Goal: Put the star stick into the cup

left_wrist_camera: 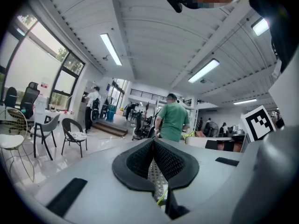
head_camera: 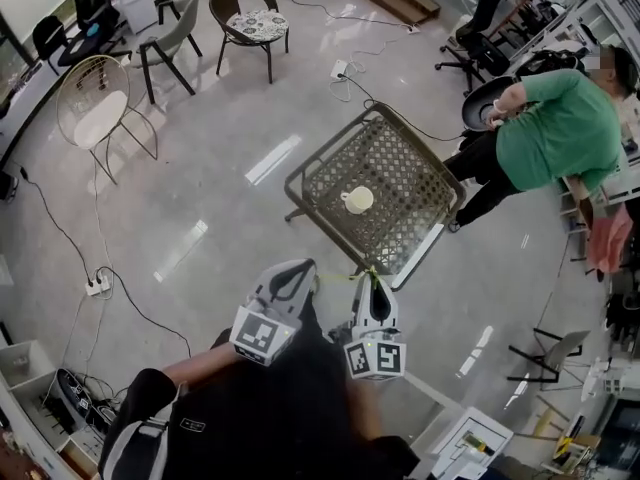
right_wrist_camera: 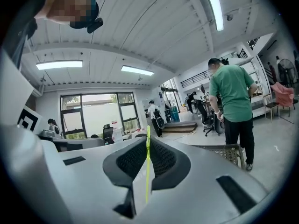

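A white cup [head_camera: 357, 200] stands on a brown woven-mesh table [head_camera: 400, 158] ahead of me. My right gripper [head_camera: 375, 282] is held short of the table's near edge, shut on a thin yellow-green star stick [right_wrist_camera: 148, 162] that runs upright between its jaws. In the head view the stick [head_camera: 345, 275] shows as a short green line between the two grippers. Its star end [left_wrist_camera: 189, 135] shows in the left gripper view. My left gripper [head_camera: 304, 266] hangs beside the right one, jaws closed together with nothing in them [left_wrist_camera: 153, 143].
A person in a green shirt [head_camera: 555, 128] stands right of the table. Chairs [head_camera: 248, 23] and a wire chair [head_camera: 95, 108] stand far left. Cables and a power strip [head_camera: 97, 286] lie on the floor. Office chairs [head_camera: 480, 28] are behind the table.
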{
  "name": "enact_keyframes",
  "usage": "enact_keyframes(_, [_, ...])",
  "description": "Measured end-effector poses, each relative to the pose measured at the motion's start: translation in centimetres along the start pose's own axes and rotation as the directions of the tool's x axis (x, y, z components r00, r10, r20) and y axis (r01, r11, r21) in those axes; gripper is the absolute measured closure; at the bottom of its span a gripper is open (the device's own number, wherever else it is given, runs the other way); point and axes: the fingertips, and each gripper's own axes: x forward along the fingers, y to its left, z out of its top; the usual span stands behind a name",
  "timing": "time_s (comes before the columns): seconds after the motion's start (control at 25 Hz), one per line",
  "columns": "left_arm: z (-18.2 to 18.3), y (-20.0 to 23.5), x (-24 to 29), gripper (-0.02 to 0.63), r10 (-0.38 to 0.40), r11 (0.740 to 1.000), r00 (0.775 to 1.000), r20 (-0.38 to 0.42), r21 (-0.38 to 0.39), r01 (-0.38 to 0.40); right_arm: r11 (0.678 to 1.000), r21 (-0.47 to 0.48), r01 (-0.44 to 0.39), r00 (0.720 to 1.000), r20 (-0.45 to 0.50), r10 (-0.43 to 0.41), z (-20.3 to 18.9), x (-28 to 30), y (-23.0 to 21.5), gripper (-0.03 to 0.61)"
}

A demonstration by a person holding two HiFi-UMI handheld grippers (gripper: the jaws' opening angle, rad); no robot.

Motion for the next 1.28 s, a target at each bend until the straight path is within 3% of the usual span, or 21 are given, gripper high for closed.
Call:
enact_keyframes(0.32, [-0.2, -0.4, 9.1, 0.597, 0.072, 0.997, 0.996, -0.043, 0.004, -0.072, 0.997, 0.014, -0.073, 0.997, -0.032, 0.074, 1.1, 6.2, -8.1, 0.557])
enact_keyframes(0.6, [0.6, -0.9, 13.7, 0.597, 0.148, 0.989, 0.989, -0.021, 0.002, -0.148, 0.991, 0.004, -0.135, 0.99, -0.031, 0.135, 1.8, 10.1, -13.0, 0.557])
enact_keyframes(0.76, [0.4, -1.5, 15.3, 0.597, 0.153, 0.988, 0.987, -0.043, 0.028, -0.152, 0.991, 0.017, -0.135, 0.99, -0.032, 0.135, 1.8, 10.9, -15.1, 0.557])
enact_keyframes(1.28, [-0.4, 0.5, 21.5, 0.597, 0.12, 0.993, 0.991, -0.05, 0.012, -0.12, 0.994, 0.015, -0.11, 0.99, -0.09, 0.111, -1.3, 16.7, -18.6, 0.557])
